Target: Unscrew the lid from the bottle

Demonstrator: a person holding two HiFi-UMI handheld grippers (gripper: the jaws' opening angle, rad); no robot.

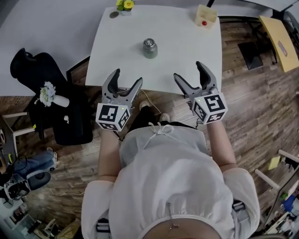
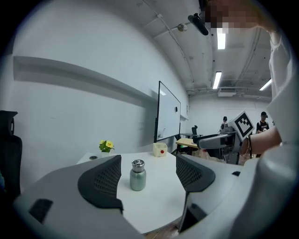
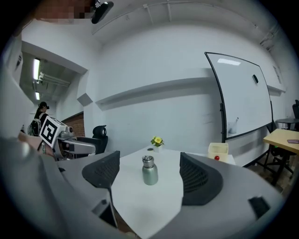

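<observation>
A small grey-green metal bottle (image 1: pixel 150 48) with a silver screw lid (image 1: pixel 149 43) stands upright in the middle of the white table (image 1: pixel 187 51). My left gripper (image 1: pixel 126 82) hangs open over the table's near edge, left of the bottle and short of it. My right gripper (image 1: pixel 191 73) is open too, at the near edge on the right. In the left gripper view the bottle (image 2: pixel 138 175) shows between the open jaws, well ahead of them. The right gripper view shows the bottle (image 3: pixel 149 171) the same way, far beyond the jaws. Nothing is held.
A small pot of yellow flowers (image 1: pixel 124 5) and a dark round disc (image 1: pixel 114 14) sit at the table's far left corner. A cream box with a red knob (image 1: pixel 205 16) stands at the far right. A black chair (image 1: pixel 51 93) is left of the table, a wooden desk (image 1: pixel 279 42) to the right.
</observation>
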